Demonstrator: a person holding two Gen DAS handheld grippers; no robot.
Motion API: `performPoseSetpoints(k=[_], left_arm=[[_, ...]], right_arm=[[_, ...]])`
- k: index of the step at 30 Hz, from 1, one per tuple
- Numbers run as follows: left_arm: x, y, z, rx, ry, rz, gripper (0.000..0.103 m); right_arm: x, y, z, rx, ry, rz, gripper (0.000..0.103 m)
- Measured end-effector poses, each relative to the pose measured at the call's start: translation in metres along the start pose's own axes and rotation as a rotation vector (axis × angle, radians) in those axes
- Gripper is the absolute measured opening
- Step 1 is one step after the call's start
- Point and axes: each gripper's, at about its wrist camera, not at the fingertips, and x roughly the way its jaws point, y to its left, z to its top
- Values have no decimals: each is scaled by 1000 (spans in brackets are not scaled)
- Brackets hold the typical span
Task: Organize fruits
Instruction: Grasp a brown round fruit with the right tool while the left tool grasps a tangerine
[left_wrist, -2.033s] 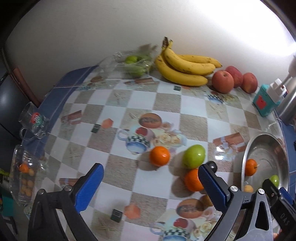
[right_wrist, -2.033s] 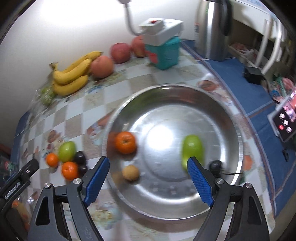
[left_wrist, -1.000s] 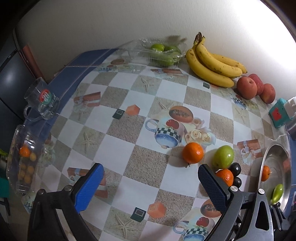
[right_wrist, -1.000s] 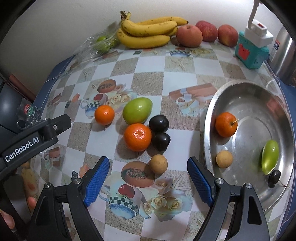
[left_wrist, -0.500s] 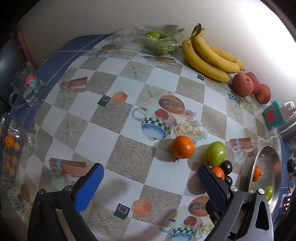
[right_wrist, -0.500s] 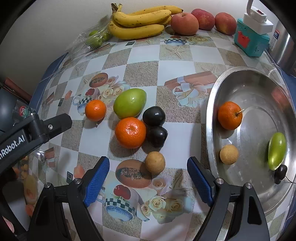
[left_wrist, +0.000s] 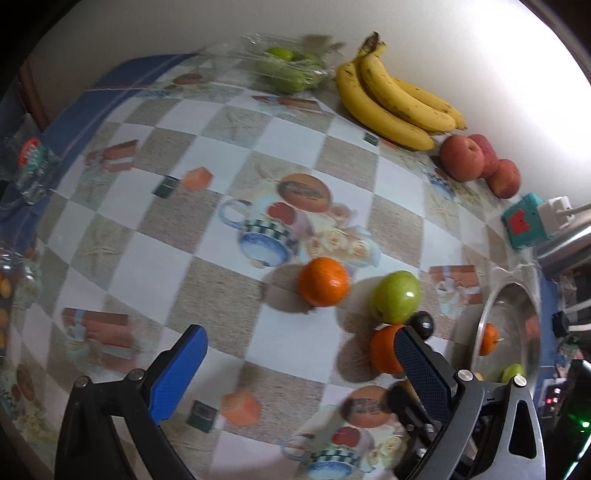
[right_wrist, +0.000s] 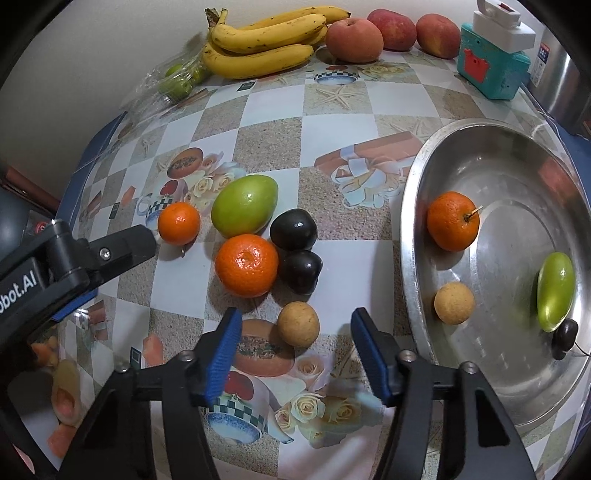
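My right gripper points down at the checked tablecloth, its jaws closing. A small tan round fruit lies between its blue pads, which do not touch it. Just beyond lie a large orange, two dark plums, a green mango and a small orange. The steel bowl at right holds an orange, a tan fruit, a green fruit and a dark one. My left gripper hovers open and empty, left of the fruit cluster.
Bananas, three red apples and a bag of green fruit line the wall. A teal box and a steel kettle stand behind the bowl. A glass mug sits at the table's left edge.
The right gripper's jaws have narrowed around the small tan fruit and it has come closer to the table. The left gripper tilted a little, staying open.
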Motion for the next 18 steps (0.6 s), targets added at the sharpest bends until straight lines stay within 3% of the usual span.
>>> performPoseSetpoints(k=[12,18], left_arm=[[19,-31,-3,60,77,-140,84],[24,-37,-4,78,95,-173,67]], right_arm=[[3,-2,0,17,5,35,46],[3,-5,0,28,10,43,42]])
